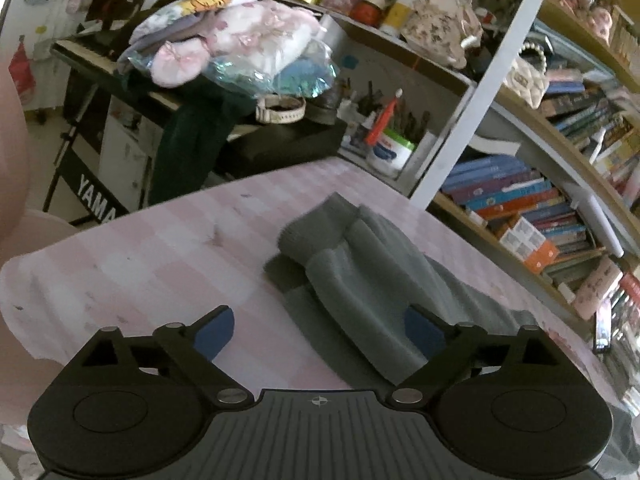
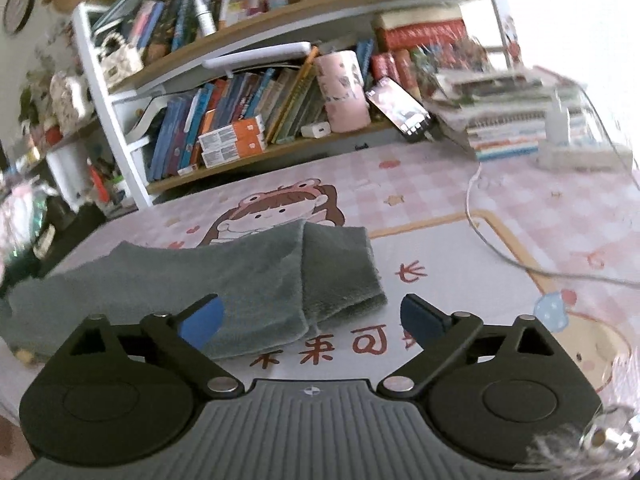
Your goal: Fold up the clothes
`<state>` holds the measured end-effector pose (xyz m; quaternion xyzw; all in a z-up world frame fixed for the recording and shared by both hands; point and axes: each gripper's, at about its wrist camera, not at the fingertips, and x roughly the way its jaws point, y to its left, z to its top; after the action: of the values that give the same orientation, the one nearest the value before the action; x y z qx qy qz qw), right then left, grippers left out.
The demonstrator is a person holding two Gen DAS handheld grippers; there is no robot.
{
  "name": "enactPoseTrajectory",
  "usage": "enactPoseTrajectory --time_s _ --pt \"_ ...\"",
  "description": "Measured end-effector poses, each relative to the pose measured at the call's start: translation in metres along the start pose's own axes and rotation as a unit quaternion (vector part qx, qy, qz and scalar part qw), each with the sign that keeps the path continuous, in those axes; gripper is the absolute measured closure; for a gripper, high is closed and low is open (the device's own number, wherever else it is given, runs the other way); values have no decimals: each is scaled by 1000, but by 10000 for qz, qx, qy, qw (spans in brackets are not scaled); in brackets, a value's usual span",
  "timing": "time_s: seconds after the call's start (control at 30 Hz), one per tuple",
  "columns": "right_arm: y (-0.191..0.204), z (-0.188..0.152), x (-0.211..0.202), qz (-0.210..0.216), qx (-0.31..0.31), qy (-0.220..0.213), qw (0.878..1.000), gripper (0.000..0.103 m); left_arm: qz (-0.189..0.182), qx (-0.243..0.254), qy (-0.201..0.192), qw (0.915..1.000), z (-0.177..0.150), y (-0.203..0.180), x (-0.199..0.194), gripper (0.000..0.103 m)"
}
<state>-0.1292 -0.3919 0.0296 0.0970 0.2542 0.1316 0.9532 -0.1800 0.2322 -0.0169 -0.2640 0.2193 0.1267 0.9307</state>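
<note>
A grey-green knit garment (image 1: 360, 276) lies folded on the pink checked table cover (image 1: 160, 248). In the left wrist view its ribbed end points away from me, and my left gripper (image 1: 319, 330) is open and empty just above its near part. In the right wrist view the same garment (image 2: 224, 280) lies across the left and middle, one flap folded over. My right gripper (image 2: 311, 318) is open and empty, over the garment's near right corner.
A bookshelf (image 2: 248, 120) full of books lines the table's far side. A pink cup (image 2: 342, 90), a phone (image 2: 400, 106) and a stack of books (image 2: 516, 120) stand at the back. A white cable (image 2: 480, 236) crosses the table. A keyboard piled with clothes (image 1: 224, 48) stands beyond the table's left end.
</note>
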Motion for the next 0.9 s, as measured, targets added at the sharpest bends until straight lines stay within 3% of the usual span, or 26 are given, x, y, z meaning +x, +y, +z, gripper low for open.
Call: enactPoseTrajectory --time_s 0.5,0.9 --pt "64 -16 11 298 -1512 -169 9879 0 113 249 -85 9996 -13 -17 2 0" --pt "140 -12 55 1242 -2508 -68 9600 0 129 575 -51 9982 -17 -32 9 0"
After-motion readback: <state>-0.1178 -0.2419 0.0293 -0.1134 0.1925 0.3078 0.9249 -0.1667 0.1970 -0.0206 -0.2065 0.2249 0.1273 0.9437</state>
